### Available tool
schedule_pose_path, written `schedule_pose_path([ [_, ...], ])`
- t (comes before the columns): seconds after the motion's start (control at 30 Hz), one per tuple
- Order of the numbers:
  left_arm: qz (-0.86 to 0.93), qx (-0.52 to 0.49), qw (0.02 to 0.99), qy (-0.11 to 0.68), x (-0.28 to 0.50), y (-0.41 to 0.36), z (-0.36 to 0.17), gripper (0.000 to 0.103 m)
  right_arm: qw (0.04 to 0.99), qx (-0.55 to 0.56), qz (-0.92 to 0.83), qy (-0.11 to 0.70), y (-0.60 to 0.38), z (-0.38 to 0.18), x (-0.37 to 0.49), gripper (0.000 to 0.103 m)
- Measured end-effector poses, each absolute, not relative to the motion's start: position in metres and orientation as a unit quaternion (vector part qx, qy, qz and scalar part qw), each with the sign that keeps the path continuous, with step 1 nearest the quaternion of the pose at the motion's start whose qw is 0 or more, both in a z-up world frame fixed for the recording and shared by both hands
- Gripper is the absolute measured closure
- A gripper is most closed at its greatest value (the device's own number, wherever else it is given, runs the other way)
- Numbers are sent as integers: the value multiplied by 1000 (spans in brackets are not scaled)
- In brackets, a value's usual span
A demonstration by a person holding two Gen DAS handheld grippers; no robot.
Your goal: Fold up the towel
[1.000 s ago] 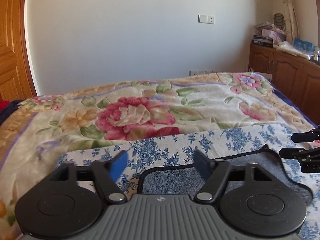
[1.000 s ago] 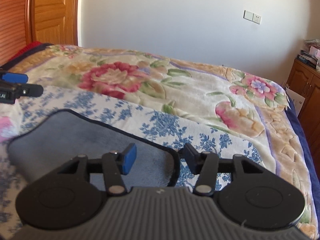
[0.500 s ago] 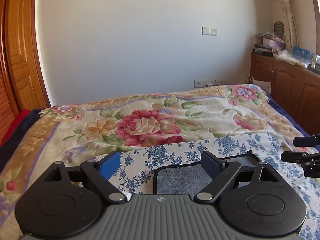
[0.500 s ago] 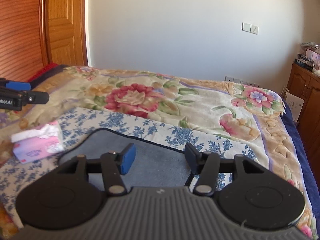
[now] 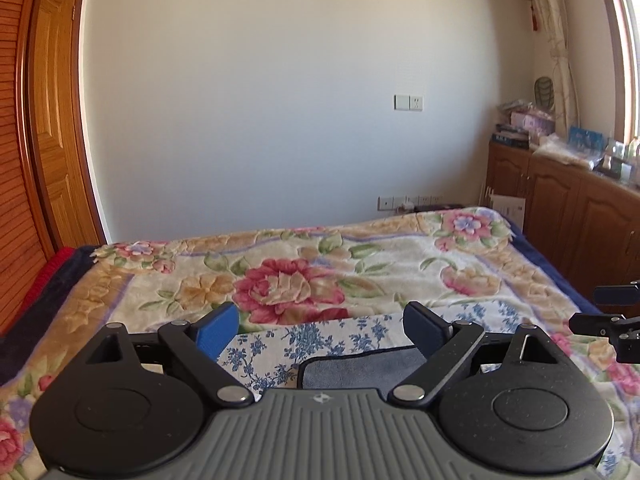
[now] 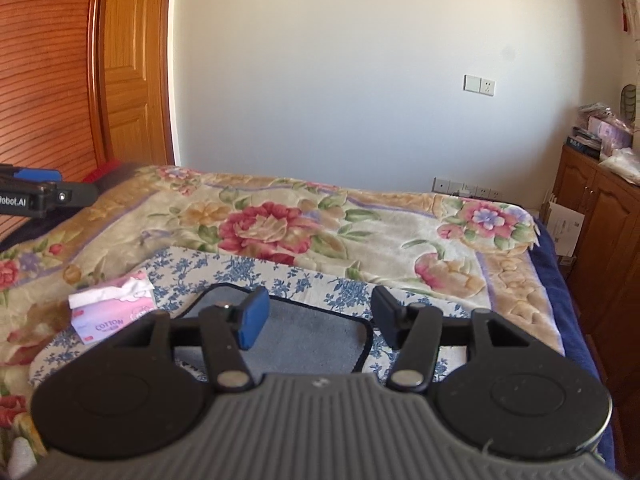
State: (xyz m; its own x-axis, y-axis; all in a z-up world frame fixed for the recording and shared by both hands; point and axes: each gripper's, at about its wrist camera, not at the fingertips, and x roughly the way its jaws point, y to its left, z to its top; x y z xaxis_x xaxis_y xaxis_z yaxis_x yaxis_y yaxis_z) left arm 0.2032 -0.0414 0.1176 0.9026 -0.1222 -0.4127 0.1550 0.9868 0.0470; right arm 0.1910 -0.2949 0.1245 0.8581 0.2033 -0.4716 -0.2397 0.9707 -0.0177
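A grey towel with a dark border [image 6: 308,340] lies flat on a blue-flowered white cloth [image 6: 240,270] on the bed. In the left wrist view only its far strip [image 5: 360,370] shows, behind my gripper body. My left gripper [image 5: 320,330] is open and empty, held above the towel's left part. My right gripper [image 6: 316,318] is open and empty, held above the towel's right part. Each gripper's tips show at the edge of the other's view: the right gripper's [image 5: 608,312], the left gripper's [image 6: 44,194].
The bed has a floral blanket [image 5: 304,280]. A pink tissue pack [image 6: 112,306] lies left of the towel. Wooden cabinets [image 5: 568,220] with clutter stand on the right. A wooden door [image 6: 132,68] and a white wall are behind the bed.
Both grippers have risen and pulled back from the towel, so more of the room shows. The left gripper's jaws have spread wider. The towel stays flat on the cloth.
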Motion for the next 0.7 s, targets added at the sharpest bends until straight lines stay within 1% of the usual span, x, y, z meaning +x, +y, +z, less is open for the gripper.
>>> schedule_pose_path([
  [0.17,-72,43,976,202,179,-41,129,9,964,-26,114,237,-296,129,170,43],
  [0.23,-72,45,976,200,168,-40,131,8,964,-13,115,239,-297,128,160,43],
  [0.3,-70,52,976,200,157,-40,131,4,964,-7,113,240,-298,127,149,43],
  [0.6,-71,66,974,205,100,-32,118,0,966,-13,99,240,-298,122,105,38],
  [0.7,-74,55,974,208,82,-30,112,0,966,-15,98,238,-296,120,92,34],
])
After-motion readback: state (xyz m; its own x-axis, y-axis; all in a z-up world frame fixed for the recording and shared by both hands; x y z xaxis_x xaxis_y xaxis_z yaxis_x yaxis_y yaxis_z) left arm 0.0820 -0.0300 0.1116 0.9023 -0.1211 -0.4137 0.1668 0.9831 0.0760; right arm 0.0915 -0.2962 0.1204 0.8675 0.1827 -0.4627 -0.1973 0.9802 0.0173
